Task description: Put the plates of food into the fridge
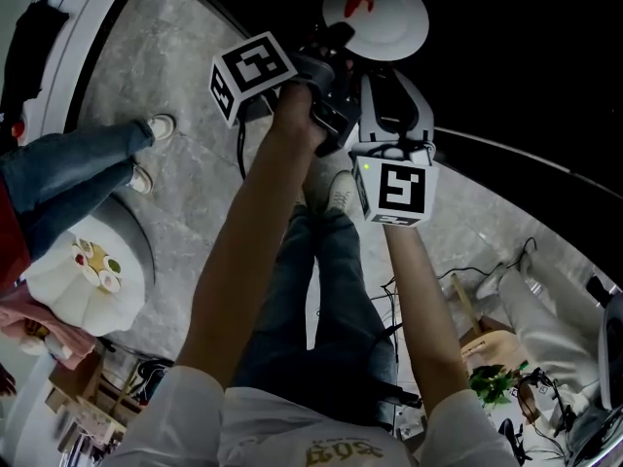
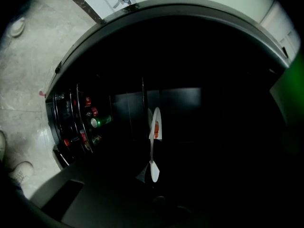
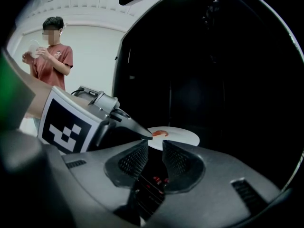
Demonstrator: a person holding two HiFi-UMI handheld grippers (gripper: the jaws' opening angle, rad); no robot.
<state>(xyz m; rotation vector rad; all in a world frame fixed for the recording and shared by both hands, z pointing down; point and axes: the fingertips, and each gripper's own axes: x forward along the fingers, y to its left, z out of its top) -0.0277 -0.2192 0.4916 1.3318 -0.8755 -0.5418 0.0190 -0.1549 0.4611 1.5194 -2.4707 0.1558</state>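
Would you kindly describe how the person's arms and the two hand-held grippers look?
The left hand-held gripper and right hand-held gripper are mostly dark grey, each with a white cube bearing black square markers. Sleeves are short and white.

No legible text, labels or numbers anywhere.
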